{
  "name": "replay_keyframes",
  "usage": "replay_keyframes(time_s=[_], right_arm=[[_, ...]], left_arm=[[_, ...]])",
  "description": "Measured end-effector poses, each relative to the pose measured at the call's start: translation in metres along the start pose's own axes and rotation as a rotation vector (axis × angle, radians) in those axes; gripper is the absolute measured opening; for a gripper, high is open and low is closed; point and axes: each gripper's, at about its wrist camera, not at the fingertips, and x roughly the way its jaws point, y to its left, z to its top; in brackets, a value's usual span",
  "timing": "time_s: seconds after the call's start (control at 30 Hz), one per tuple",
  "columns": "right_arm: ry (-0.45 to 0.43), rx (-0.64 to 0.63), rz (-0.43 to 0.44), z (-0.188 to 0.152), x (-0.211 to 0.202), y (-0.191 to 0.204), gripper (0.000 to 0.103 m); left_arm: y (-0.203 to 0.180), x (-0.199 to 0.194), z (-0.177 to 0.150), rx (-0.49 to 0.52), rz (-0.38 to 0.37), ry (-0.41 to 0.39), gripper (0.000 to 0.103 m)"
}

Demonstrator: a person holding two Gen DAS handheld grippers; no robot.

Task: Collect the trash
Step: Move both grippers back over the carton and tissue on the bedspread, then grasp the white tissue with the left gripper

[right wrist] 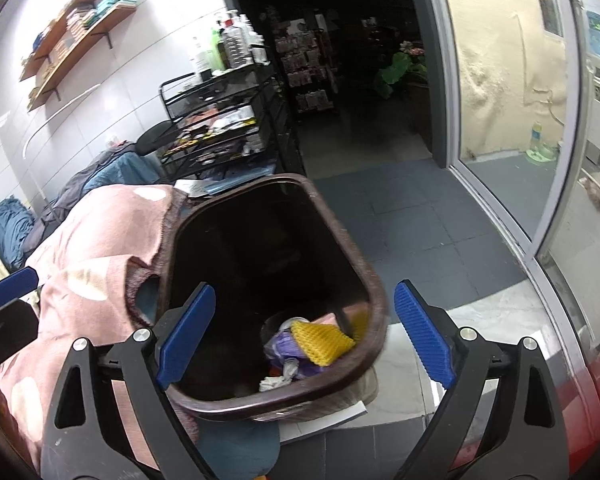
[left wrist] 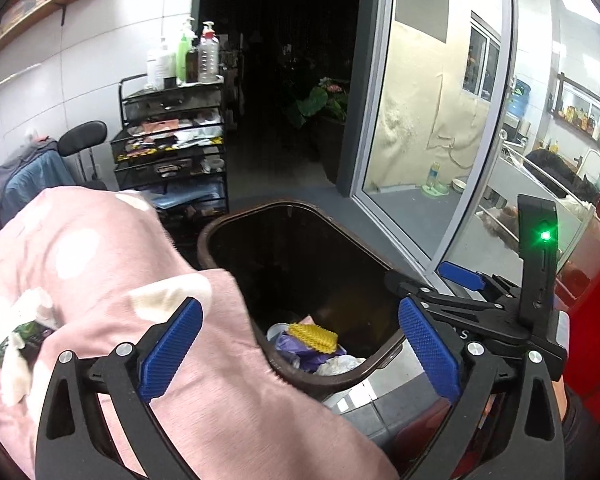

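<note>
Trash (right wrist: 304, 348) in bin (right wrist: 374, 300) bottom. Both grippers, left (left wrist: 300, 344) and right (right wrist: 306, 336), gape wide, empty. Risk: blanket (left wrist: 112, 264) draping near-left rim snags finger.

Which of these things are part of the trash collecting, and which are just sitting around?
Part of the job:
- brown bin
- yellow foam net, purple wrapper and white crumpled paper inside it
- crumpled scraps on the pink blanket
- left gripper and right gripper, both open and empty

Just lying about:
- wire cart
- bottles
- wall shelves
- potted plant
</note>
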Motion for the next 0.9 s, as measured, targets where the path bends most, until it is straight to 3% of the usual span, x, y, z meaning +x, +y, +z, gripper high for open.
replay_keyframes(time_s=[0.43,0.67,0.9], right_arm=[[-0.037,-0.159,0.165,0.003,-0.013,0.089,0.094],[-0.025,-0.235,0.265,0.0,-0.016,0.137,0.097],[0.001,-0.307,0.333,-0.005,-0.017,0.18,0.097]], left_arm=[[0.059,-0.051,-0.028,-0.091,0.153,-0.053,0.097],[0.116,-0.076,-0.052,-0.177,0.279,-0.016,0.097],[0.171,-0.087,-0.073,-0.234,0.352,0.035,0.097]])
